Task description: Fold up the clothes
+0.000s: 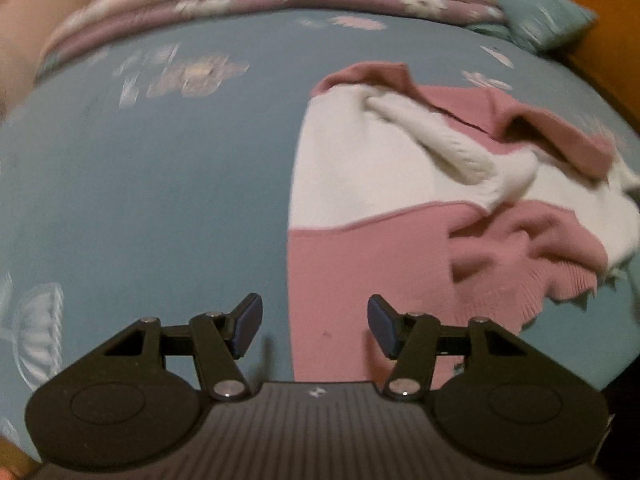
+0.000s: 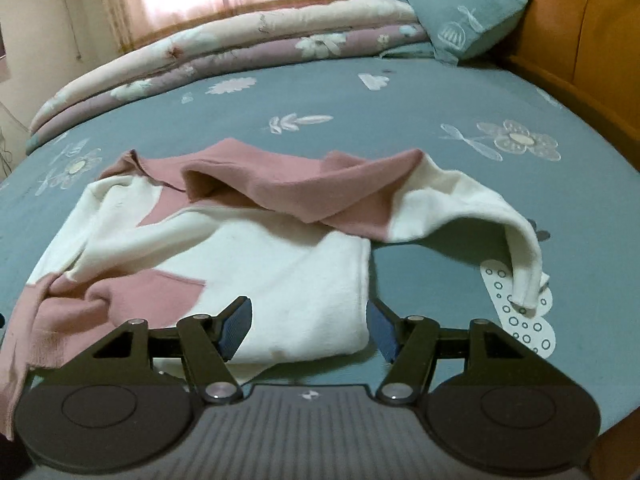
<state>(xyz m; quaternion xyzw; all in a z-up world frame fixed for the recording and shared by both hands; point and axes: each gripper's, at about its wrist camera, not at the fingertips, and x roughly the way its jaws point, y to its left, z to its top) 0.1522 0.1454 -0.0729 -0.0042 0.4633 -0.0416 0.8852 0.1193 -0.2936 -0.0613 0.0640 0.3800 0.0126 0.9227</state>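
Pink-and-cream knit sweater lay half-folded on blue floral bedsheet, one sleeve draped outward, probably awaiting fold-in. Fabric soft, ribbed at hem, rumpled. Right gripper hovered over sweater's near cream edge, jaws apart, nothing clamped. Left gripper hung over sweater's pink hem, jaws apart, empty. Beyond sweater: folded quilt, blue pillow, wooden headboard.
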